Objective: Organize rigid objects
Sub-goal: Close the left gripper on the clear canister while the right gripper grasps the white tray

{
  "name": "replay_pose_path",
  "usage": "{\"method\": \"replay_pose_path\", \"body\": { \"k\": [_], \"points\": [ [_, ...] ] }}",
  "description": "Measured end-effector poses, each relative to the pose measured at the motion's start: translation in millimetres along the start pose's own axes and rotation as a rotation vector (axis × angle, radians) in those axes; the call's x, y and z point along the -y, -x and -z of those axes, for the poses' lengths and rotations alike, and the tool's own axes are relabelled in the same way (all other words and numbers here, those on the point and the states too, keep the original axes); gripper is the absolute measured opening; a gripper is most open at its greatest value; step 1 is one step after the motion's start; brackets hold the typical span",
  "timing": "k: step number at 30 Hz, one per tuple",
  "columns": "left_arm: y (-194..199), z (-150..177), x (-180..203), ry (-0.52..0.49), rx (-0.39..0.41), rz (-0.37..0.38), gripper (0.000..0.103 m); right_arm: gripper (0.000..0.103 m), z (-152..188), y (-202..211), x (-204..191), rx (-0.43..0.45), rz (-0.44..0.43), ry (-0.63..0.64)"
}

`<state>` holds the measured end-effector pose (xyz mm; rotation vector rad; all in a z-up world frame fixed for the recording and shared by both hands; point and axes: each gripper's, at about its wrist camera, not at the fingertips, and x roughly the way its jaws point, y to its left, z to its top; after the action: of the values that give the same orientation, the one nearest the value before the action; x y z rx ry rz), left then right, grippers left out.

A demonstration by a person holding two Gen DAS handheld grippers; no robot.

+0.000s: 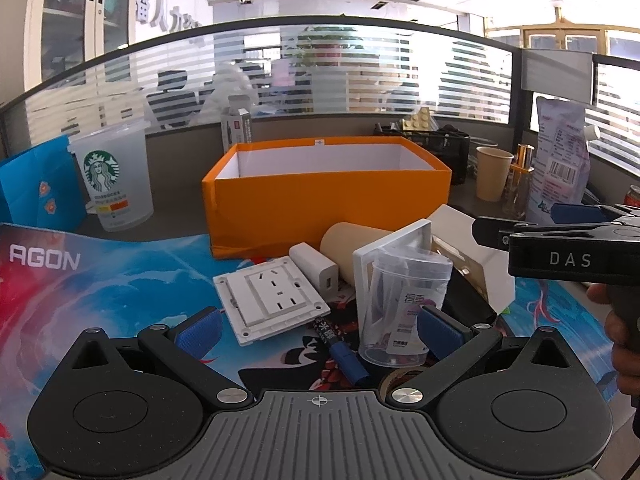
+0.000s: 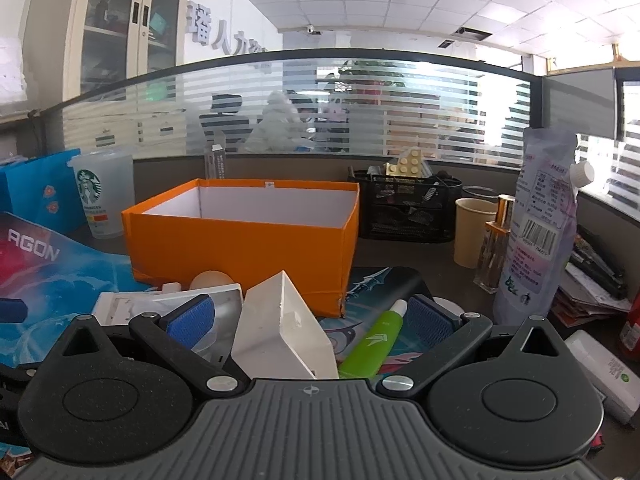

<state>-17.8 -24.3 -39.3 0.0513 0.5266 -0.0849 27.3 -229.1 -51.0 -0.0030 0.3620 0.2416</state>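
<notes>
**Clutter before the orange box**

Left gripper (image 1: 318, 332) gapes, empty, over a pen (image 1: 340, 350), clear cup (image 1: 402, 308) and wall socket (image 1: 270, 300). Right gripper (image 2: 310, 320) spreads around a white block (image 2: 280, 328); only its view shows the green tube (image 2: 374, 344). Beyond stands the orange box (image 1: 320, 200).

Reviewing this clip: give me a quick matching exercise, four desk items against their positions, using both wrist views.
Items:
1. orange cardboard box
2. white wall socket plate
3. clear plastic cup
4. green plastic tube

Positions:
A. lying flat on the printed mat
B. open-topped, behind the clutter
C. upright by the left tongs' right pad
D. lying between the right tongs' pads

Pairs: 1-B, 2-A, 3-C, 4-D
</notes>
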Motion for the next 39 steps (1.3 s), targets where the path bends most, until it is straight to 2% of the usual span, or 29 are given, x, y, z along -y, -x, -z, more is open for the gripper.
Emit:
{"method": "replay_pose_path", "body": {
  "k": [3,7,9,12,15,17,20,23,24,25,26,27,29,31,37,39],
  "points": [
    [-0.7,0.3,4.5,-0.013,0.012,0.024,0.103,0.103,2.8,0.6,6.0,0.003,-0.037,0.028],
    [-9.0,1.5,15.5,-0.052,0.022,0.055,0.103,0.103,8.9,5.2,13.2,0.056,-0.036,0.099],
    [-16.8,2.1,22.2,-0.079,0.015,0.061,0.103,0.103,11.4,5.0,18.0,0.053,-0.049,0.11],
    [-27.3,3.3,31.9,-0.132,0.012,0.088,0.103,0.103,16.2,4.3,28.1,0.01,-0.175,0.091],
    [-40.8,5.0,39.2,-0.173,-0.001,0.084,0.103,0.103,21.6,2.2,33.9,-0.025,-0.246,0.062],
    [-51.6,6.0,40.9,-0.177,-0.022,0.088,0.103,0.103,25.2,-0.5,32.7,-0.027,-0.242,0.055],
    [-60.3,7.6,37.8,-0.151,-0.038,0.139,0.103,0.102,27.9,-5.0,33.9,-0.019,-0.237,0.032],
    [-67.0,7.1,33.7,-0.113,-0.038,0.187,0.1,0.093,26.5,-12.7,39.4,-0.023,-0.223,0.0],
    [-68.1,6.6,32.3,-0.101,-0.032,0.196,0.097,0.084,25.6,-15.2,40.8,-0.022,-0.22,-0.006],
    [-67.9,6.1,32.1,-0.095,-0.029,0.205,0.085,0.071,24.9,-17.1,42.3,-0.023,-0.226,-0.012],
    [-68.6,5.3,31.6,-0.094,-0.031,0.213,0.07,0.066,25.2,-17.7,44.2,-0.031,-0.232,-0.019],
    [-69.0,5.2,31.6,-0.098,-0.033,0.217,0.062,0.058,24.5,-20.3,43.5,-0.041,-0.235,-0.018],
    [-67.6,6.5,32.0,-0.117,-0.031,0.225,0.053,0.049,23.9,-24.9,39.9,-0.062,-0.243,0.001],
    [-64.0,8.2,32.5,-0.134,-0.021,0.232,0.052,0.035,23.6,-27.0,36.2,-0.064,-0.248,0.02],
    [-71.3,1.4,36.0,-0.133,-0.031,0.256,0.052,0.032,20.6,-39.2,28.7,-0.058,-0.21,0.022],
    [-68.5,-0.4,33.6,-0.113,-0.033,0.285,0.051,0.03,19.3,-39.0,26.7,-0.054,-0.207,0.032]
  ]
}}
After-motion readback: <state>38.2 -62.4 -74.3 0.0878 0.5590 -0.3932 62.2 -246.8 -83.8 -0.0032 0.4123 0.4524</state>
